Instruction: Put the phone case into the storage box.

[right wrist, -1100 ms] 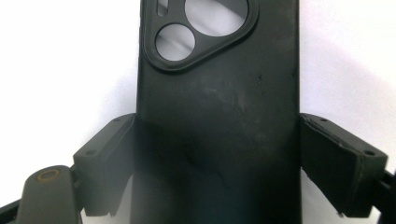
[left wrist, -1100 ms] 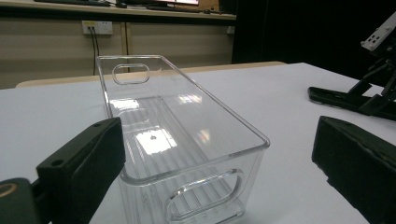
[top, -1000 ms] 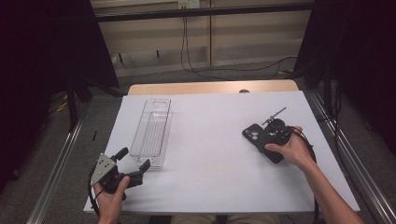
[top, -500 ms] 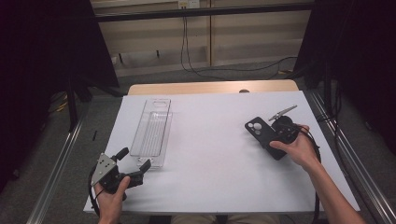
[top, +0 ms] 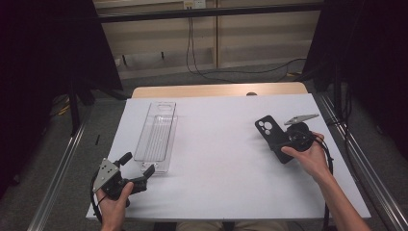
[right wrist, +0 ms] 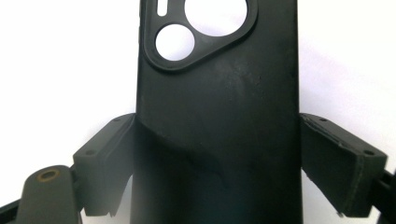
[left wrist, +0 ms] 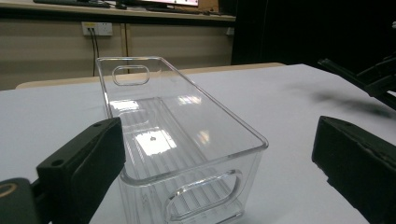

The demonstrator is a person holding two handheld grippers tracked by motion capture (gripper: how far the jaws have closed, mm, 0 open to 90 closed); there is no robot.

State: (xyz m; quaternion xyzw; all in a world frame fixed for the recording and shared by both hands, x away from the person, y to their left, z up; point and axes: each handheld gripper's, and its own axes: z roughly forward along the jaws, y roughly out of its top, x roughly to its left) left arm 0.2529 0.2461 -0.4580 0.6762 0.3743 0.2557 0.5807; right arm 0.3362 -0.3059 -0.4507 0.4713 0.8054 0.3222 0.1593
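Note:
A black phone case [top: 267, 129] with round camera cut-outs is at the right of the white table, held a little above it. My right gripper [top: 281, 144] is shut on it. In the right gripper view the case [right wrist: 219, 93] stands between the two pads [right wrist: 109, 149], which press on its long edges. A clear plastic bin [top: 156, 134] lies empty at the left, its long side running away from me. My left gripper [top: 139, 163] rests open at the bin's near end. In the left gripper view the bin [left wrist: 177, 140] sits just beyond the spread fingers [left wrist: 84, 163].
The white table top [top: 226, 183] spans the middle, with a wooden edge [top: 216, 90] at the back. Metal rails [top: 62, 163] run along both sides. Cables [top: 231, 72] hang by the far wall. The right gripper's cable loops around the person's right wrist.
The right hand has carried the phone case a little to the right and slightly up. The left gripper and the bin have stayed where they were.

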